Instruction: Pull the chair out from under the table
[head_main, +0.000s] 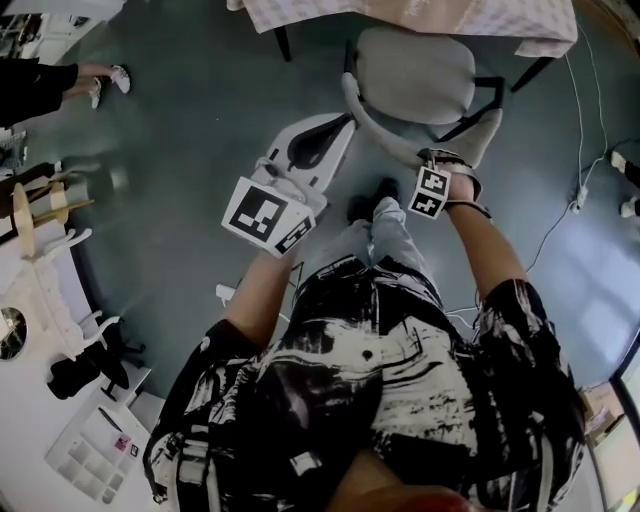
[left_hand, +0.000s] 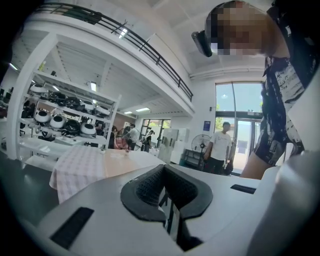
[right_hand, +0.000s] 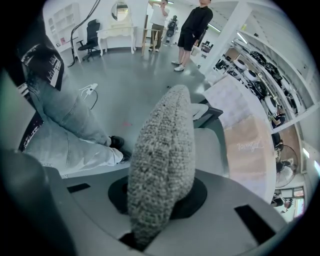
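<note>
Table (head_main: 450, 18) stands just beyond the chair (head_main: 415, 70), whose backrest (head_main: 382, 128) right gripper (right_hand: 159, 192) jaws clamp; left gripper (left_hand: 169, 190) jaws closed empty

Chair (head_main: 415, 70) between the table (head_main: 450, 15) ahead and the person's legs (head_main: 385, 235) behind.

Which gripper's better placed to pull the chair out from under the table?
Right. The right gripper is shut on the backrest of the chair. The left gripper holds nothing and points level across the room, touching nothing.
</note>
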